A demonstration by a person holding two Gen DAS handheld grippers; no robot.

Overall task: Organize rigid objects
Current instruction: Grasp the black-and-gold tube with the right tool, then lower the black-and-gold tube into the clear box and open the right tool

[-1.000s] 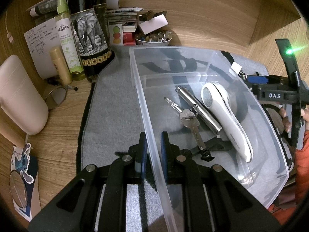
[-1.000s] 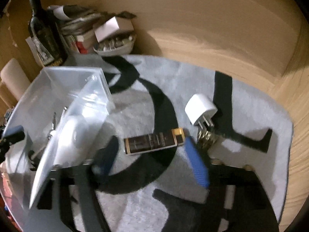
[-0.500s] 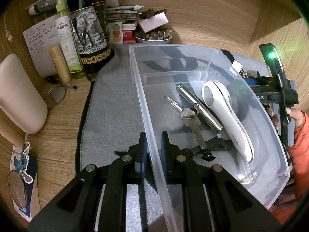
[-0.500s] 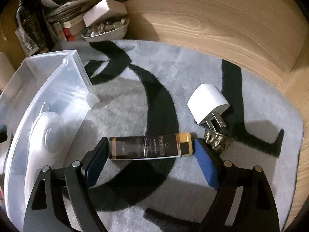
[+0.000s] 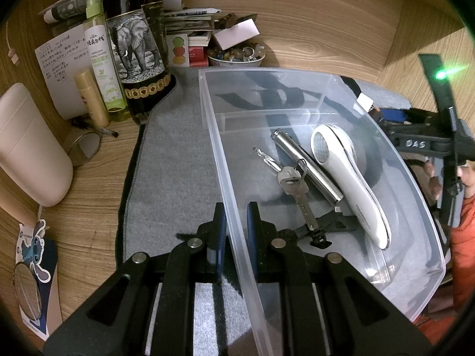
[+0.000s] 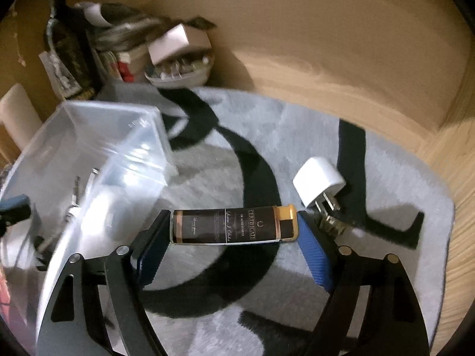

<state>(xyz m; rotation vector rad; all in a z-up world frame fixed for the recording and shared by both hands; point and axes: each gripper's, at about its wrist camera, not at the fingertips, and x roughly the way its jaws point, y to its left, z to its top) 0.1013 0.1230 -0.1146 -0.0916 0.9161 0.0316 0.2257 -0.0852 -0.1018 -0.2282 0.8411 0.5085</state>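
My left gripper (image 5: 236, 231) is shut on the near left wall of a clear plastic bin (image 5: 213, 136). In the bin lie a white handheld device (image 5: 347, 175), a silver metal tube (image 5: 305, 166), keys (image 5: 294, 190) and a drill bit (image 5: 265, 157). My right gripper (image 6: 233, 237) is shut on a dark brown tube with a gold cap (image 6: 233, 227), held endwise between the blue pads and lifted above the grey rug (image 6: 297, 136). A white plug adapter (image 6: 319, 184) and a small metal piece (image 6: 332, 224) lie on the rug just right of it. The bin (image 6: 89, 148) is at the left of that view.
At the back left stand a dark elephant-label bottle (image 5: 133, 44), a green spray bottle (image 5: 102, 62), a small tan tube (image 5: 90, 98), papers and a bowl of small items (image 5: 236, 56). A beige rounded object (image 5: 29, 145) lies at the left. Wooden walls enclose the corner.
My right gripper has closed on the brown tube and raised it off the rug, moving back and up. The left gripper still holds the bin wall in the same place.
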